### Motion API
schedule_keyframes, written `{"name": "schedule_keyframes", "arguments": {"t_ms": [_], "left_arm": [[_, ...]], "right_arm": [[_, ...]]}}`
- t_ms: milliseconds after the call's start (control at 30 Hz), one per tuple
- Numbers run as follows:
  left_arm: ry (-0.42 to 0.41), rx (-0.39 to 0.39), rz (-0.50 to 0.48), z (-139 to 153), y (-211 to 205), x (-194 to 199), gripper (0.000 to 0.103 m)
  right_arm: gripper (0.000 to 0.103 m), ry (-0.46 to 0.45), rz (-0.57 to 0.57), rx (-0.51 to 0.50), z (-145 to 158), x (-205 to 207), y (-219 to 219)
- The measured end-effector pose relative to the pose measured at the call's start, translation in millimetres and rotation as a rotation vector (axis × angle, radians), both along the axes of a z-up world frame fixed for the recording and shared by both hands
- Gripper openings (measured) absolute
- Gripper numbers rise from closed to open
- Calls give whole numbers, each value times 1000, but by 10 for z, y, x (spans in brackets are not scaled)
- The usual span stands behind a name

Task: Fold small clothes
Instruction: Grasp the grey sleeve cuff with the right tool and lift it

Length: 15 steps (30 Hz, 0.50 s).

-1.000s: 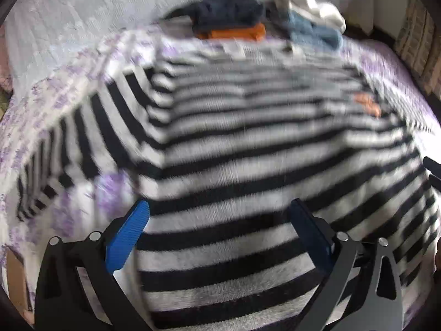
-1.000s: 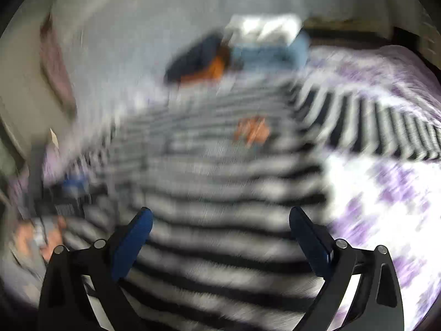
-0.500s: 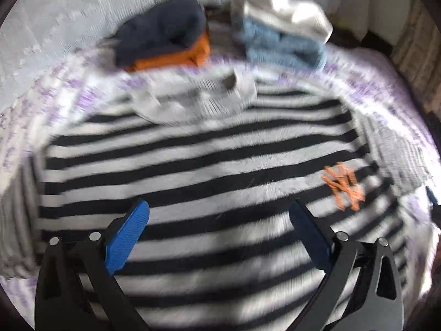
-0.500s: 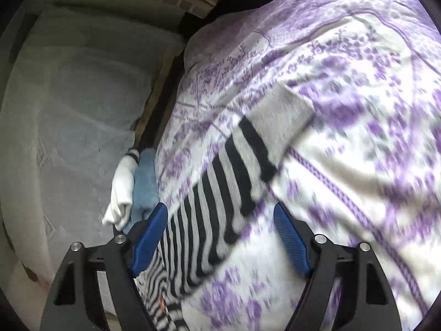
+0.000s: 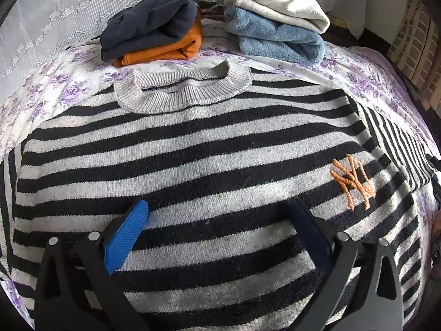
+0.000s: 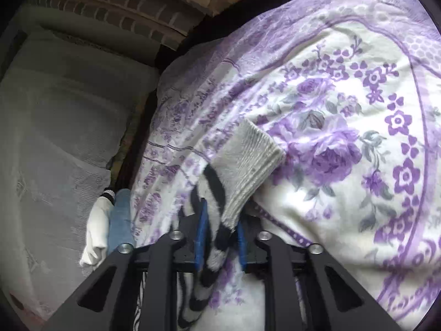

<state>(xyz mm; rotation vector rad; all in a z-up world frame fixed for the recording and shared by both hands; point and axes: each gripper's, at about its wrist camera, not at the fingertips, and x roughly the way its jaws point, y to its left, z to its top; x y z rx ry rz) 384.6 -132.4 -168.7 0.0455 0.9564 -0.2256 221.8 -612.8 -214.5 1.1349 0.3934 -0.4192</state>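
A black and grey striped sweater (image 5: 193, 165) lies flat on a bed with a white and purple flower blanket (image 5: 69, 88). Its grey collar (image 5: 182, 91) is on the far side, and a small orange logo (image 5: 351, 180) sits on the right part of the front. The left gripper (image 5: 217, 220) hangs over the near middle of the sweater. Its two blue pads (image 5: 125, 237) stand far apart, and nothing is between them. The sweater's right sleeve (image 6: 217, 193) stretches out to the right over the blanket. The right gripper (image 6: 219, 237) has just been closing its jaws, and now they pinch this sleeve just behind its grey cuff (image 6: 248, 160). The striped cloth bunches up between the two blue pads, and the cuff sticks out past the tips. On the far side of the bed, past the collar, there are two piles of folded clothes. The left pile has a dark blue top (image 5: 148, 30) on an orange one (image 5: 165, 49). The right pile has a cream top (image 5: 275, 2) on a fluffy light blue one (image 5: 278, 38). A pale lace cloth (image 5: 55, 19) hangs behind the piles.
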Motion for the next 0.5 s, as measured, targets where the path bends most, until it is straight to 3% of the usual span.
{"name": "schedule_keyframes", "arguments": {"t_ms": [33,67,133,200,233,267,333,433,500], "left_arm": [[0,0,0,3,1,-1,99],[0,0,1,1,2,3,99],[1,-2,0,0,-2,6,99],[0,-1,2,4,3,-4,99],[0,-1,2,7,4,-5,99],[1,-2,2,7,3,-6,99],[0,-2,2,7,3,-6,99],[3,-13,-9,34,38,-40,99],[-16,-32,24,104,165,-111,99]], "right_arm": [[20,18,10,-24,38,28,34],[35,24,30,-46,47,44,85],[50,21,81,-115,128,114,212],[50,49,89,-174,171,164,311],[41,55,77,-179,158,141,322],[25,62,61,-169,133,136,296],[8,52,-1,-97,39,110,185],[9,64,-78,-41,110,119,199],[9,2,-56,-74,372,256,397]]}}
